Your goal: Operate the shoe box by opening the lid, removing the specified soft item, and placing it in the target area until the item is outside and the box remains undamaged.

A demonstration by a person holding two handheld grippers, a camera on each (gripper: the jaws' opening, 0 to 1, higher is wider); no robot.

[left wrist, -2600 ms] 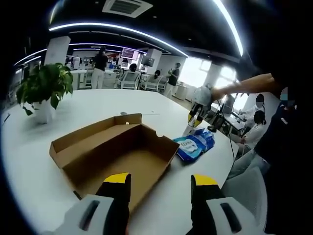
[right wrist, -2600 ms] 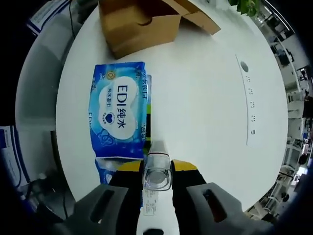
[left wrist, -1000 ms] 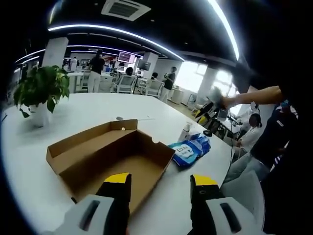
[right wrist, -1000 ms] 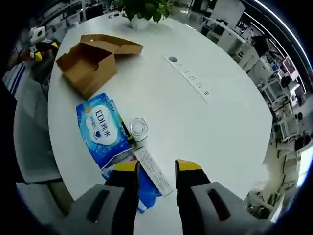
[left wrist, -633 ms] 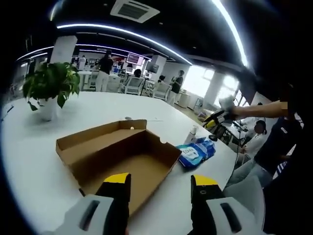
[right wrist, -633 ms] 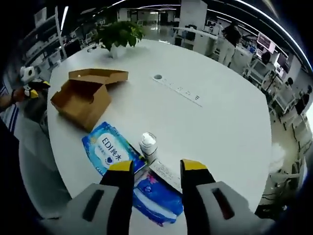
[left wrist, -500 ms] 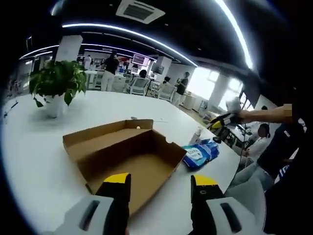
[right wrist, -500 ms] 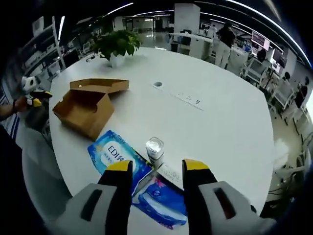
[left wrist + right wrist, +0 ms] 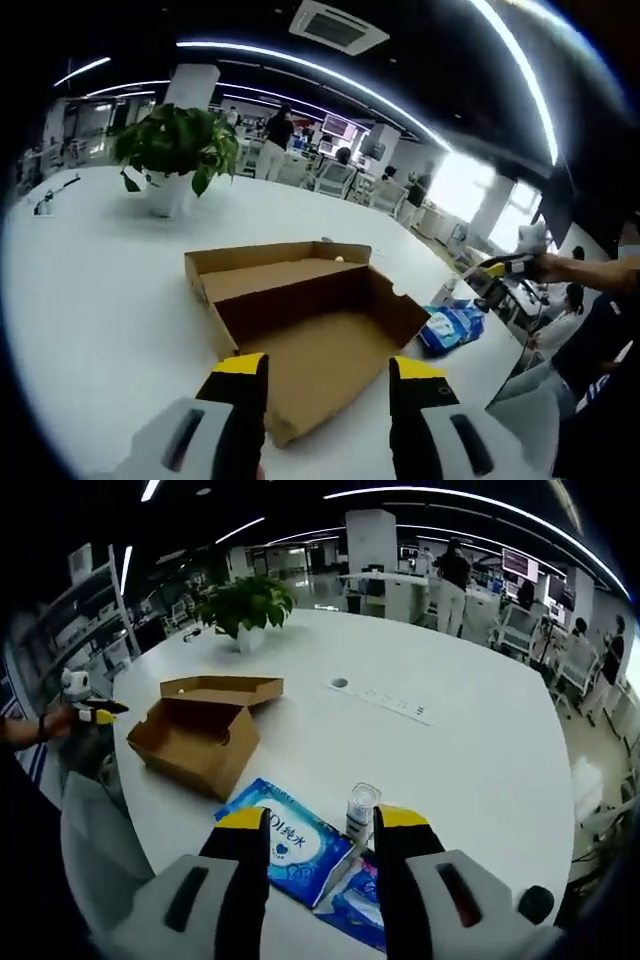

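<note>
Both tongs (image 9: 325,375) (image 9: 322,825) hover agape above table (image 9: 480,740).

The shoe box (image 9: 195,735) is plain brown cardboard, on a white table (image 9: 470,750). The soft pack (image 9: 290,852) is bright blue with a white patch and blue lettering. Both grippers (image 9: 328,385) (image 9: 320,830) have yellow-tipped black jaws on grey bodies. The potted plant (image 9: 175,145) is green in a white pot.

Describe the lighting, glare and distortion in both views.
Left gripper view: fisheye bends the ceiling light strips; windows blow out white; the shoe box stays sharp. Right gripper view: the white table curves at the edges and is evenly lit; the far office is soft.
</note>
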